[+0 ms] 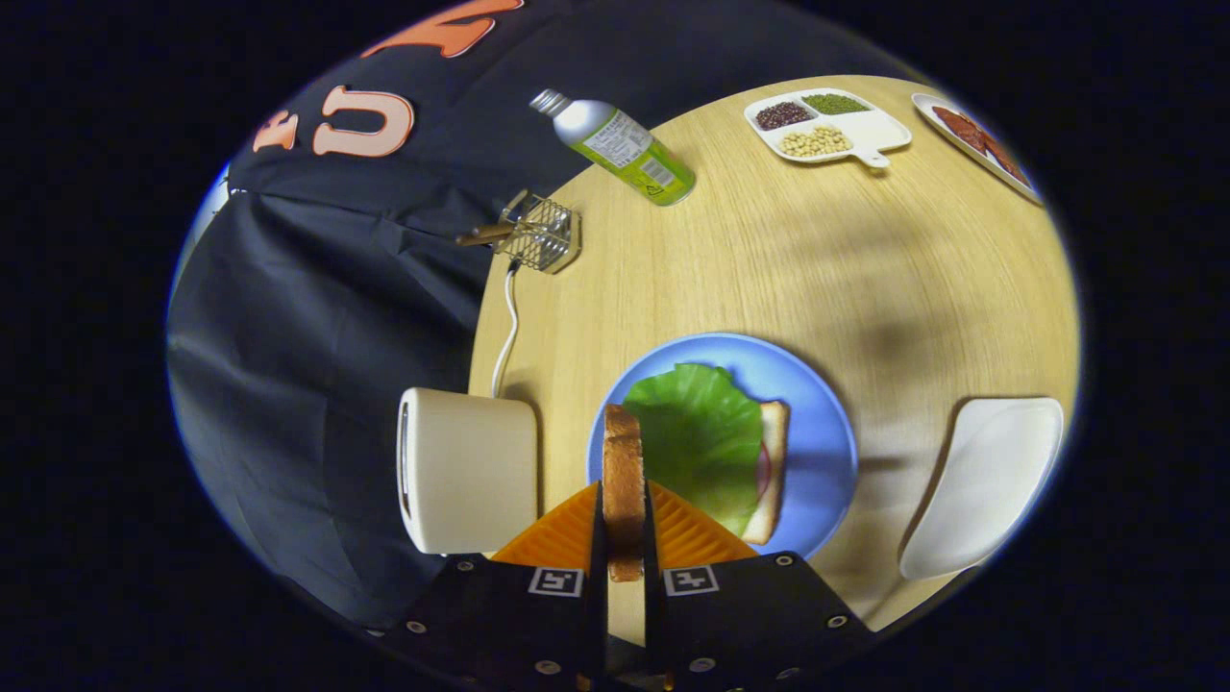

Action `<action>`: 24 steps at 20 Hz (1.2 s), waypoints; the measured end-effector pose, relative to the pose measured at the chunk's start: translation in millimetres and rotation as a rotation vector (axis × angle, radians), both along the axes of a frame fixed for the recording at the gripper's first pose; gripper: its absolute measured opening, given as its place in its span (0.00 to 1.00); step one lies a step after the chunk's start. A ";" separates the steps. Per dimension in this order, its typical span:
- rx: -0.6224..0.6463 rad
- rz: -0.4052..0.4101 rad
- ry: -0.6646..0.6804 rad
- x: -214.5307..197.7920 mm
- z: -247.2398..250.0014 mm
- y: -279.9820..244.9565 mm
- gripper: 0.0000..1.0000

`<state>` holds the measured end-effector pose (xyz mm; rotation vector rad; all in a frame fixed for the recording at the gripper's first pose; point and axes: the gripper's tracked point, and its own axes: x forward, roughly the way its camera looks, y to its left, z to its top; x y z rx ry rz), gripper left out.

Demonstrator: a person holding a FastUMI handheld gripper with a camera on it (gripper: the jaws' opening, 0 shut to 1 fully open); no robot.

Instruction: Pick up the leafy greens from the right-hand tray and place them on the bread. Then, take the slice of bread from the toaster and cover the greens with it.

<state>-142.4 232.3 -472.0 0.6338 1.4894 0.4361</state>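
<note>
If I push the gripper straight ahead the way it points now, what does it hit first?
Probably the leafy greens on the blue plate. The gripper is shut on the bread slice, held edge-on, and its tip sits just above their near edge. Depth is unclear, so it may pass over.

No legible text on bottle label (629,149)

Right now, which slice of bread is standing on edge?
The slice of bread clamped between the tongs stands on edge; the other slice lies flat on the blue plate under the greens.
</note>
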 end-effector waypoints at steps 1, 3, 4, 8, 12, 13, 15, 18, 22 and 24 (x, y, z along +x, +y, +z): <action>-0.029 0.014 -0.012 -1.4 -4.1 -4.8 0.17; -0.064 0.021 -0.040 -0.2 -7.6 -10.8 0.25; -0.077 0.014 -0.051 2.2 -7.5 -14.3 0.28; -0.099 -0.022 -0.099 16.1 1.8 -27.3 0.47; -0.129 -0.103 -0.245 57.9 41.3 -55.5 0.56; -0.147 -0.114 -0.292 68.3 54.4 -66.4 0.56; -0.158 -0.127 -0.395 86.8 87.1 -81.9 0.59; -0.176 -0.147 -0.556 110.9 140.8 -104.7 0.69; -0.262 -0.167 -0.779 136.1 214.7 -136.7 0.83; -0.304 -0.185 -0.867 142.7 245.7 -147.8 0.90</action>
